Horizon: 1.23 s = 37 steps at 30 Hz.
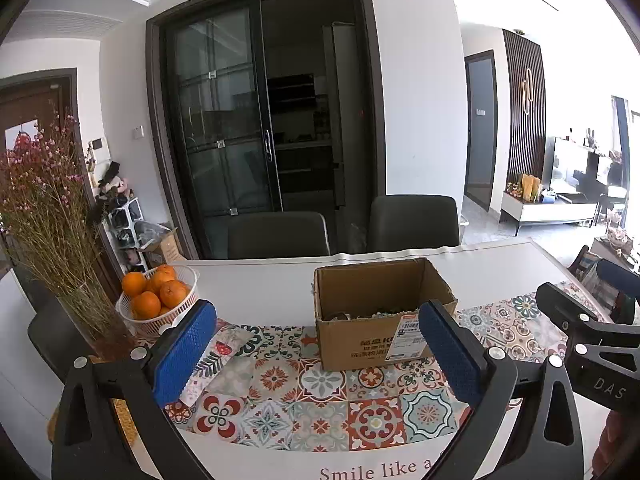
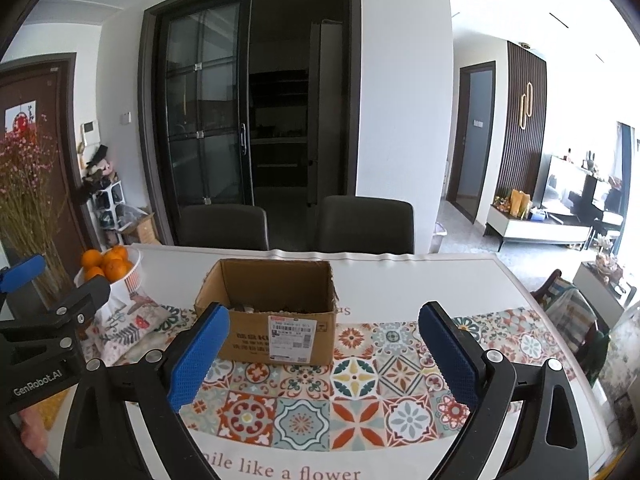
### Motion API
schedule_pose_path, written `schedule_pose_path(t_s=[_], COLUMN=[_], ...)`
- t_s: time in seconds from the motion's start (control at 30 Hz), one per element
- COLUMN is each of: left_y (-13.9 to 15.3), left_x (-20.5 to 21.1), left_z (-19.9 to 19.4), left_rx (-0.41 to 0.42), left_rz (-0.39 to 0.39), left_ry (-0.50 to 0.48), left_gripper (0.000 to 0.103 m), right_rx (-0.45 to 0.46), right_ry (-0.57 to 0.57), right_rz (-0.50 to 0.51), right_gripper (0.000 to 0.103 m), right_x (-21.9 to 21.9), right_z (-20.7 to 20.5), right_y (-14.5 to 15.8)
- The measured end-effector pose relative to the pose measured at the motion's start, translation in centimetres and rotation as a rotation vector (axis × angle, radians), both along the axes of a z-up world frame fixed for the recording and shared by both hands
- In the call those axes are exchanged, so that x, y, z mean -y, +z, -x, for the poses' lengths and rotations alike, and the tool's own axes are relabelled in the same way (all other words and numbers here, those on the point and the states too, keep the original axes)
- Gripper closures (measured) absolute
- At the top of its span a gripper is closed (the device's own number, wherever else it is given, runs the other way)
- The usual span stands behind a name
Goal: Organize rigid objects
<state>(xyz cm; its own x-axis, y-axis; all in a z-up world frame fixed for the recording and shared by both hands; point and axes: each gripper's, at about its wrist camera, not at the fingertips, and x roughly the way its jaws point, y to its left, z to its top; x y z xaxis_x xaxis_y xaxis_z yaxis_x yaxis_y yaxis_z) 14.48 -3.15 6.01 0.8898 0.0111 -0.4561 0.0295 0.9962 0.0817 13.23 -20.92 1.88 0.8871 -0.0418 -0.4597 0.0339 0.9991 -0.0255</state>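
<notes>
On table, carton (contents unclear)

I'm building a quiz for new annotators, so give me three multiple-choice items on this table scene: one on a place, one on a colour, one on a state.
1. Where does the basket of oranges stand relative to the cardboard box?
A. to the left of it
B. inside it
C. on top of it

2. What colour are the pads on the gripper fingers?
A. red
B. blue
C. green

3. How is the right gripper?
A. shut on an orange
B. shut on the box
C. open, holding nothing

Key: 1 A, the basket sits at the table's left end, apart from the box. 2 B, both views show blue textured pads. 3 C, its jaws stand wide apart with only the patterned runner between them.
</notes>
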Motion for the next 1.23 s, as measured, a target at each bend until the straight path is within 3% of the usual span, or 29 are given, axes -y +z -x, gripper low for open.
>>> schedule_pose_path(t_s=[1.23], left_y=[-0.08], left_x=[0.26], left_z=[-0.45], left_rx=[0.004], left_rz=[0.011], left_ry=[-0.008], left_gripper=[0.000], right_rx=[-0.008], right_ry=[-0.002], right_rz=[-0.011], right_gripper=[0.007], right_x=[-0.03], right_z=[-0.61], right_y=[-0.27])
